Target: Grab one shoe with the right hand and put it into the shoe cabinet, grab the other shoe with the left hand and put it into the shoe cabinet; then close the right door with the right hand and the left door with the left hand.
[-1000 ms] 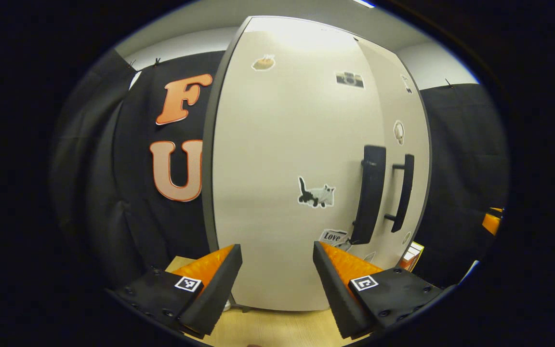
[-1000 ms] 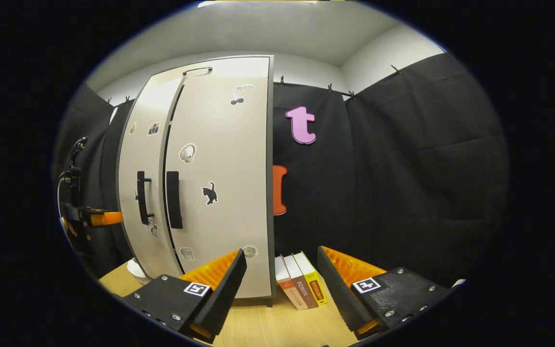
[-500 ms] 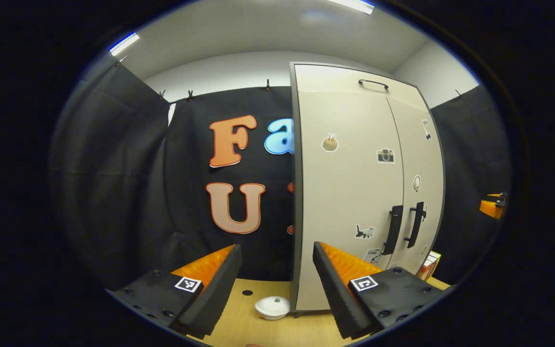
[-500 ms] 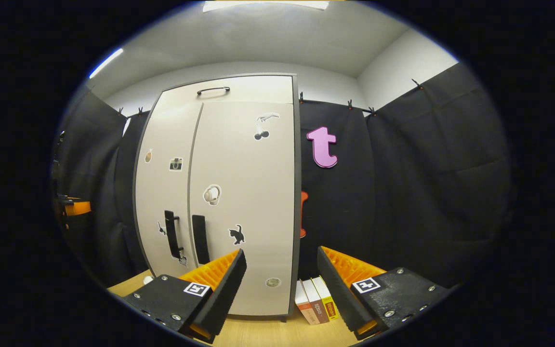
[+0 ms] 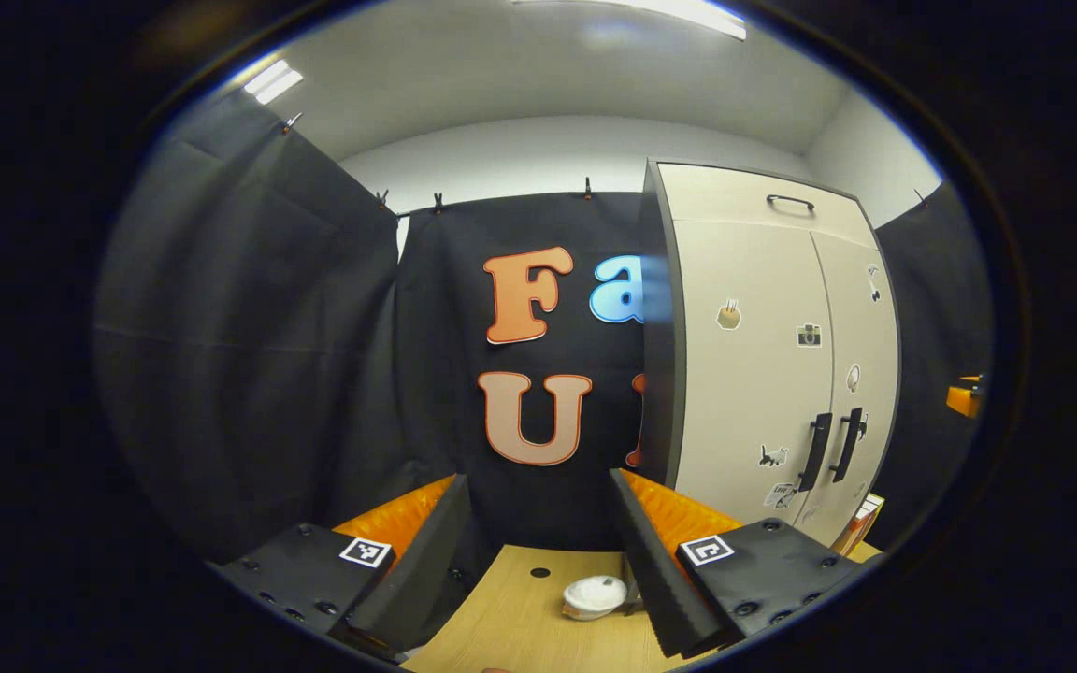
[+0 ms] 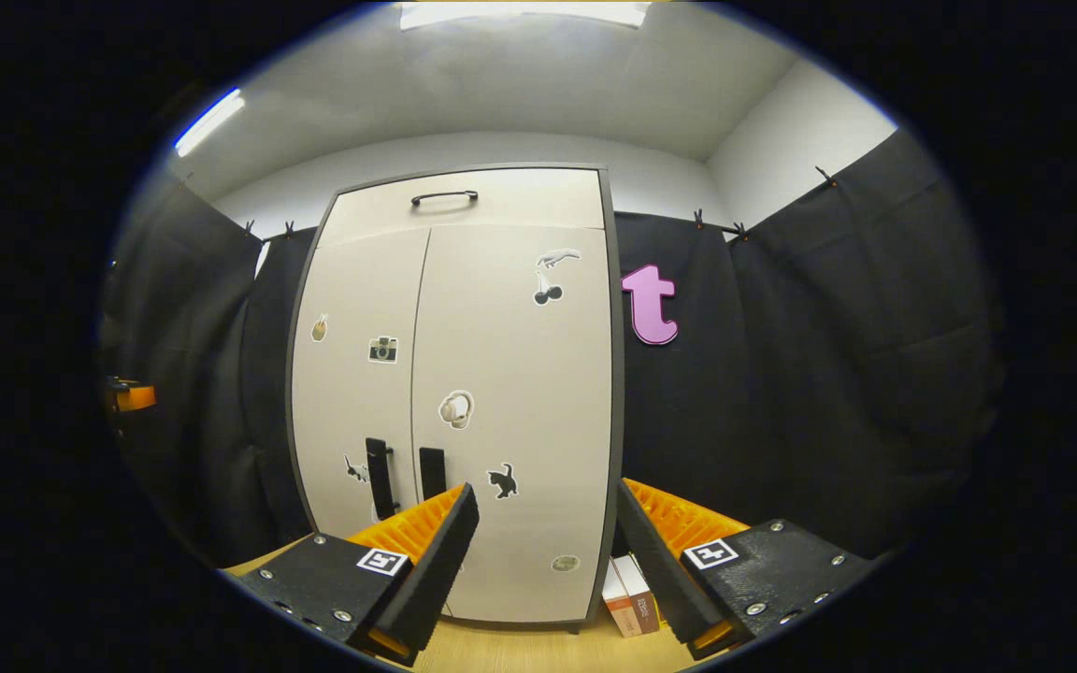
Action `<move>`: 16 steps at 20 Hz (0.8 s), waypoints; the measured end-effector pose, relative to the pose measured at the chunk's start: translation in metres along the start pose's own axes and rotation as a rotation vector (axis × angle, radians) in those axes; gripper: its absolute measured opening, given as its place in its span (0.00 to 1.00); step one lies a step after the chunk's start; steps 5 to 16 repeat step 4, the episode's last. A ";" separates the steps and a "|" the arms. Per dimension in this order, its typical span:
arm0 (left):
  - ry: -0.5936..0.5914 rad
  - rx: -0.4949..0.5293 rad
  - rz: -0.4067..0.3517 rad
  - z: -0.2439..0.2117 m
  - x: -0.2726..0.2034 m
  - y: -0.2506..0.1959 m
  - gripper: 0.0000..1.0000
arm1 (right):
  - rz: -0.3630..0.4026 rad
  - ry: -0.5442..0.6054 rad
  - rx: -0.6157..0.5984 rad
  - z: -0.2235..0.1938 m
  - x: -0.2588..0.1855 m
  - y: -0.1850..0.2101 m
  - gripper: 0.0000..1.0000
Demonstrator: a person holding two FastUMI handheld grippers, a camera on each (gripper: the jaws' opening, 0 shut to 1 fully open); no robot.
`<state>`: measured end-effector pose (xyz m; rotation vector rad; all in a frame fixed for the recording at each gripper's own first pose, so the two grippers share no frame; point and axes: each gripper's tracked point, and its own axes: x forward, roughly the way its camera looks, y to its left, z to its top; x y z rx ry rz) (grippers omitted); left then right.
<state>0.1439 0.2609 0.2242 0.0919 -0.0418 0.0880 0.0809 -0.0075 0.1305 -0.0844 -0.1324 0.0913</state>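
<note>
Here, in the left gripper view, left gripper (image 5: 537, 551) held wide apart, nothing between the foam-lined fingers (image 5: 412, 570), well short of everything ahead. Straight past the gap, black booth cloth (image 5: 249, 355); below the gap, a strip of wooden table (image 5: 510, 622) with a small dark hole (image 5: 539, 572). Just inside the right-hand finger, touching its edge in the picture, a small white bowl (image 5: 595, 595) on the table. Farther right and beyond that finger, the shoe cabinet (image 5: 763, 374), seen at a slant, both doors flush shut, two black handles (image 5: 833, 447) side by side low down, stickers scattered over the fronts, a small handle on the top panel. Low at the cabinet's far corner, a sliver of books (image 5: 861, 519). At the far right edge, an orange bit of the other gripper, well apart.

Then the right gripper view. At the far left edge, a small orange piece of the other gripper, well apart. Right gripper (image 6: 543, 561) likewise spread wide, empty. Ahead of the left-hand finger and across the gap, the shoe cabinet (image 6: 464, 393) face-on, left door (image 6: 356, 393) and right door (image 6: 520, 411) both closed, handles just above the left-hand fingertip. Shoes not visible, cabinet shut. Just inside the right-hand finger, beside the cabinet's foot, a few books (image 6: 630, 598) leaning on the table (image 6: 538, 650). Beyond, more black cloth.
</note>
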 end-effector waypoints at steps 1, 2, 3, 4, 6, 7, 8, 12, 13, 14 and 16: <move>0.000 -0.001 -0.001 -0.001 0.000 0.003 0.96 | 0.000 0.004 -0.005 -0.001 -0.002 0.003 0.92; -0.002 -0.001 -0.001 -0.002 0.001 0.006 0.94 | -0.002 0.003 -0.007 0.000 -0.004 0.005 0.92; -0.001 -0.001 0.001 -0.004 0.001 0.010 0.94 | -0.007 0.003 -0.009 0.001 -0.007 0.005 0.92; 0.004 -0.003 0.001 -0.007 0.002 0.012 0.96 | -0.015 0.004 -0.010 0.002 -0.008 0.005 0.92; 0.004 -0.003 0.001 -0.007 0.002 0.012 0.96 | -0.015 0.004 -0.010 0.002 -0.008 0.005 0.92; 0.004 -0.003 0.001 -0.007 0.002 0.012 0.96 | -0.015 0.004 -0.010 0.002 -0.008 0.005 0.92; 0.004 -0.003 0.001 -0.007 0.002 0.012 0.96 | -0.015 0.004 -0.010 0.002 -0.008 0.005 0.92; 0.004 -0.003 0.001 -0.007 0.002 0.012 0.96 | -0.015 0.004 -0.010 0.002 -0.008 0.005 0.92; 0.004 -0.003 0.001 -0.007 0.002 0.012 0.96 | -0.015 0.004 -0.010 0.002 -0.008 0.005 0.92; 0.004 -0.003 0.001 -0.007 0.002 0.012 0.96 | -0.015 0.004 -0.010 0.002 -0.008 0.005 0.92; 0.004 -0.003 0.001 -0.007 0.002 0.012 0.96 | -0.015 0.004 -0.010 0.002 -0.008 0.005 0.92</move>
